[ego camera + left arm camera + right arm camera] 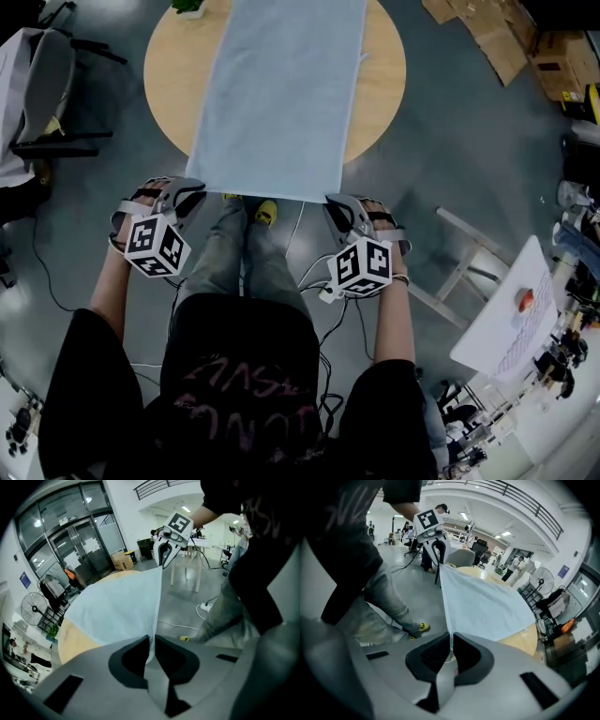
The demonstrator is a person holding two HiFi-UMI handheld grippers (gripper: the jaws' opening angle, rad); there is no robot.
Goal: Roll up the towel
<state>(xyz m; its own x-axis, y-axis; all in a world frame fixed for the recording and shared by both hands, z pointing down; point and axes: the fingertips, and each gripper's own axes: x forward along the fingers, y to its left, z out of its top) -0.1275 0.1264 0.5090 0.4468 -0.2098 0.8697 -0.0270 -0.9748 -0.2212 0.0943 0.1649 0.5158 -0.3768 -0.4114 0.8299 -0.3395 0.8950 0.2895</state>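
Ahead of them the towel (281,94) lay unrolled; left tongs (190,194) and right tongs (337,203) clamped its near corners.

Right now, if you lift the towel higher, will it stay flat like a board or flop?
Probably flop: the towel looks thin, pinched flat at its corners in the left gripper and right gripper. It seems light, since two corner pinches hold its edge past the table. It likely won't roll by itself; it lies flat.
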